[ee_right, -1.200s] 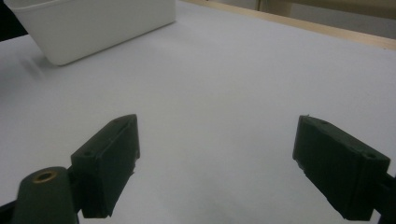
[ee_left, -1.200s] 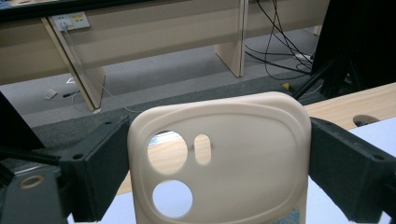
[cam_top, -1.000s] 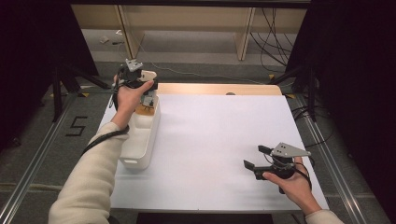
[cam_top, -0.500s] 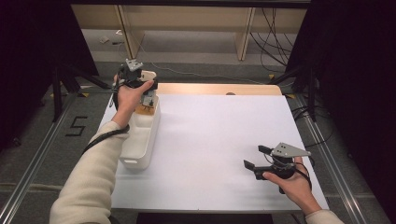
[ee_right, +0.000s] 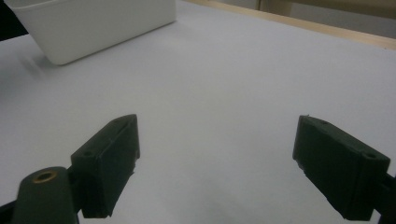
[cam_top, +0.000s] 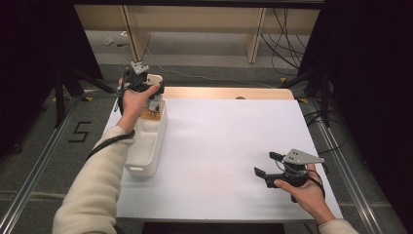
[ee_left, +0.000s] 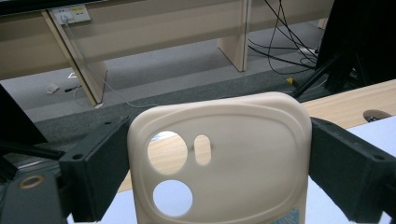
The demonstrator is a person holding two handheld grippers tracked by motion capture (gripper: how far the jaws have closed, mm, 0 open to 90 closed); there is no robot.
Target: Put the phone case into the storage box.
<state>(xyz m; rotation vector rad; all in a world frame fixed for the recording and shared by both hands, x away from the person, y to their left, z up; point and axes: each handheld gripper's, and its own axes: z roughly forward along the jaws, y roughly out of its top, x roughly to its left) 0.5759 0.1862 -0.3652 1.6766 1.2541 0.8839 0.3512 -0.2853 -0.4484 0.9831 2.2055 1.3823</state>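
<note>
From the high view, we saw a white table (cam_top: 219, 146) with a white bin (cam_top: 146, 146) along its left edge. The left gripper (cam_top: 146, 90) hung above the bin's far end, holding a cream phone case (cam_top: 155, 78). Something brownish lay in the bin beneath it; we could not tell what. The right gripper (cam_top: 268, 165) rested low near the table's right front, well apart from the bin.

In the left gripper view, the jaws were closed on the case (ee_left: 219, 158) by its two long sides, camera cutouts showing. We judged it light, soft and bendy, likely to bow under a hard squeeze, so gripping the side rims suits it.

In the right gripper view, the jaws stood wide apart, holding nothing, with bare table between and the bin (ee_right: 93, 25) beyond.
</note>
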